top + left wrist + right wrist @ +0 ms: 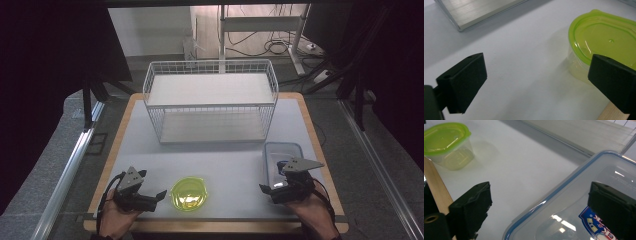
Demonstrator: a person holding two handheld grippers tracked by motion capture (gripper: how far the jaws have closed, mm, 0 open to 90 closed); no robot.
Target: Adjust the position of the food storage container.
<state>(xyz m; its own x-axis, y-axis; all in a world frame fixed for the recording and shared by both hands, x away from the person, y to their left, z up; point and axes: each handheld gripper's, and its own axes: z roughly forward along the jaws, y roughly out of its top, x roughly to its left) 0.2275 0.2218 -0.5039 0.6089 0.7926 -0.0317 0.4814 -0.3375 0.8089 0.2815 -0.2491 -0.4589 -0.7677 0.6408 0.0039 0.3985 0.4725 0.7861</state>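
Observation:
A small clear tub with a lime-green lid (190, 194) stands near the table's front edge. My left gripper (154, 198) lies just left of it, open, jaws pointing at the tub and apart from it. In the left gripper view the green-lidded tub (604, 40) sits beyond the right jaw, with bare table between the jaws of the left gripper (539, 72). A clear rectangular box with a blue-rimmed lid (283, 152) lies at the front right. My right gripper (273, 179) hovers open at its near end. In the right gripper view the box's corner (574, 202) lies under the right gripper (540, 200), untouched.
A white wire basket rack (210, 100) with two levels stands at the back middle of the white table mat (225, 160). The mat has a wooden border (120, 145). Black frame posts flank the table. The rack's metal base (481, 10) appears in the left gripper view.

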